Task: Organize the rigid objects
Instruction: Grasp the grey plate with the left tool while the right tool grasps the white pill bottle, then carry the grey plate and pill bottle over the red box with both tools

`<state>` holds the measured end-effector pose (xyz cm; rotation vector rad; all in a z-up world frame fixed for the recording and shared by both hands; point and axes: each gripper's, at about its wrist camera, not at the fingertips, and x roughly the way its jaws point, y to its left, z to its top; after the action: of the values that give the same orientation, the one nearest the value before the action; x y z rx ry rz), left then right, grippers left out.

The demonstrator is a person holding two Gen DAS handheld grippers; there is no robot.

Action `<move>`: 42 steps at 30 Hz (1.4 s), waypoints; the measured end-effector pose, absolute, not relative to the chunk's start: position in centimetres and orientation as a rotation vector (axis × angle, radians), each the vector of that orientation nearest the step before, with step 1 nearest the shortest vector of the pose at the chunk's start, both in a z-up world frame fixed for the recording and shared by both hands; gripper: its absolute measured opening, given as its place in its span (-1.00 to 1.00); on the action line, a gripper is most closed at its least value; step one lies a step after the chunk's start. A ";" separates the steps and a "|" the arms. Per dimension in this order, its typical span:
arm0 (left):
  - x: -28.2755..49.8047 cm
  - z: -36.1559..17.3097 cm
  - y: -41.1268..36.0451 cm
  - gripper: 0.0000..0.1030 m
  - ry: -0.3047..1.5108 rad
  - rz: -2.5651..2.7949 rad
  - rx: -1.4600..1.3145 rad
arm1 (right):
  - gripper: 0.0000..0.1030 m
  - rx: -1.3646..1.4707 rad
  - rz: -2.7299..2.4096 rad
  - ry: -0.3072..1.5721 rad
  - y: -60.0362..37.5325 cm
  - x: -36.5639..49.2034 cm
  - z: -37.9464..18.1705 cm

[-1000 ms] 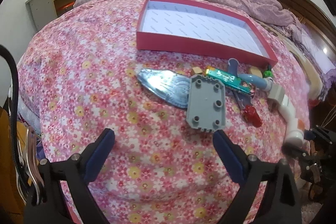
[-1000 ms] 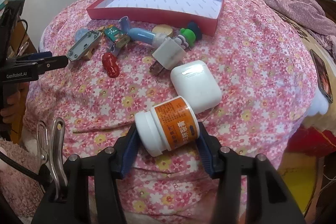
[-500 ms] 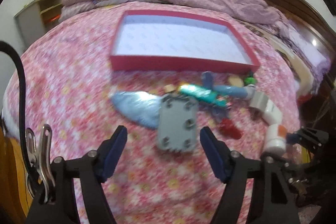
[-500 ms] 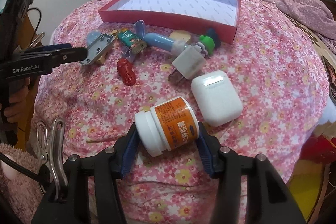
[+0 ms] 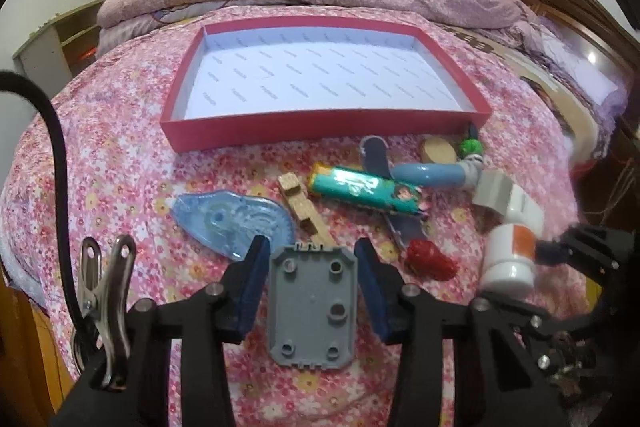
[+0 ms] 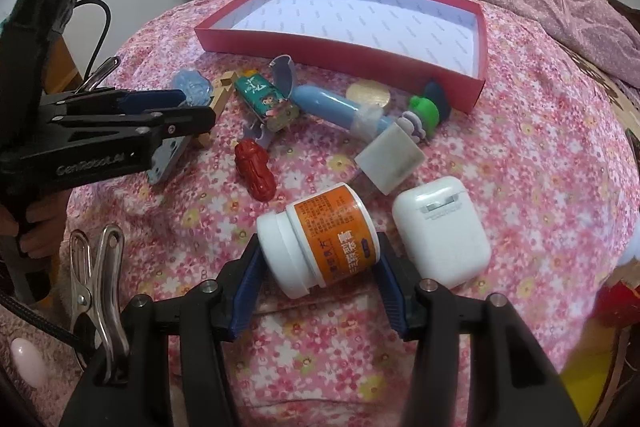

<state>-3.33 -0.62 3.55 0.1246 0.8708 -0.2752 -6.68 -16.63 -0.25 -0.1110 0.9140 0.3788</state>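
"GenRobot.AI" on the left gripper (image 6: pixel 192 109) body, Chinese characters on the pill bottle (image 6: pixel 320 233) label

Both cams ride the grippers, angled down over the flowery bedspread (image 5: pixel 120 131), close in. Left one faces the red tray (image 5: pixel 320 131) head-on, right one sees it (image 6: pixel 340 47) from further right; both catch the same toy clutter.

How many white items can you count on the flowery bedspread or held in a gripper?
3. The white pill bottle with the orange label is clamped in the right gripper. The white earbud case lies right of it. The white plug adapter lies just beyond. Others may be hidden.
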 end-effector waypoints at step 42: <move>-6.3 1.7 2.7 -0.08 0.901 -0.255 0.213 | 0.04 -0.099 0.379 0.907 -16.7 -6.7 -0.3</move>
<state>-6.34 2.72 1.71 0.2135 0.9007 -0.2555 -6.75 -16.75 -0.34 -0.0985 0.9073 0.3794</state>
